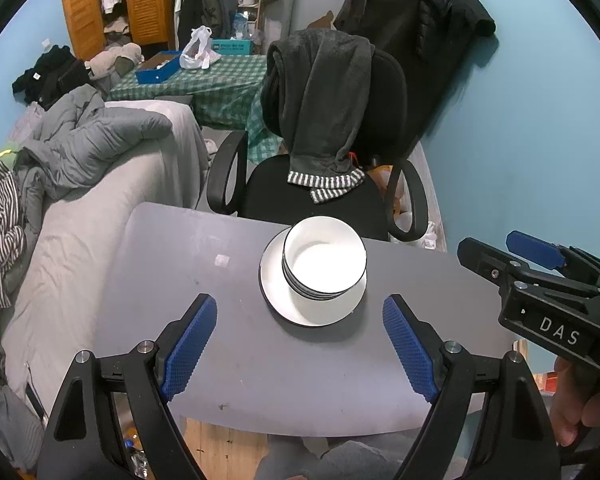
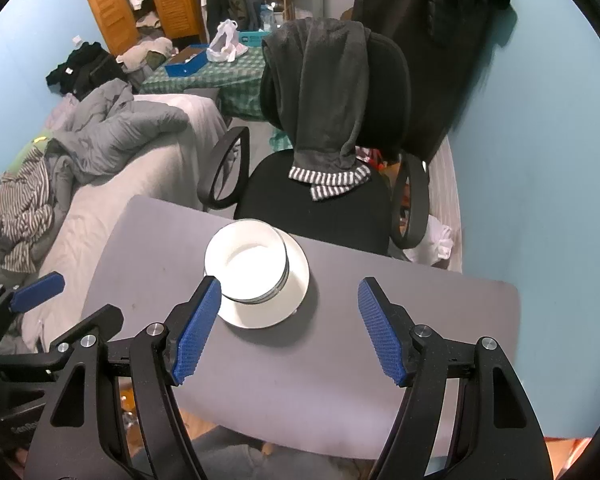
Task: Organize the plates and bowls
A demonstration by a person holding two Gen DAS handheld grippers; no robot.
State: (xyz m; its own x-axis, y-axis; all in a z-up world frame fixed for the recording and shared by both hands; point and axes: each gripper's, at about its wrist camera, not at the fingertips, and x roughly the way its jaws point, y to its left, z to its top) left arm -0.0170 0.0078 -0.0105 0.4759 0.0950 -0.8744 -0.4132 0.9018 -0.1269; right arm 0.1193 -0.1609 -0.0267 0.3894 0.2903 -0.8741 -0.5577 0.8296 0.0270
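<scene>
A stack of white bowls with dark rims [image 1: 325, 258] [image 2: 247, 266] sits on a white plate [image 1: 276, 292] [image 2: 296, 284] near the far edge of a small grey table [image 1: 228, 360] [image 2: 284, 380]. My left gripper [image 1: 299, 346] is open and empty, above the table in front of the stack. My right gripper [image 2: 290, 330] is open and empty, just right of and in front of the stack; it also shows in the left wrist view [image 1: 540, 264], off the table's right side.
A black office chair [image 1: 320, 184] [image 2: 320, 196] draped with a dark garment stands right behind the table. A bed with grey bedding [image 1: 80, 200] [image 2: 100, 184] lies to the left. The blue wall [image 1: 520, 140] is on the right.
</scene>
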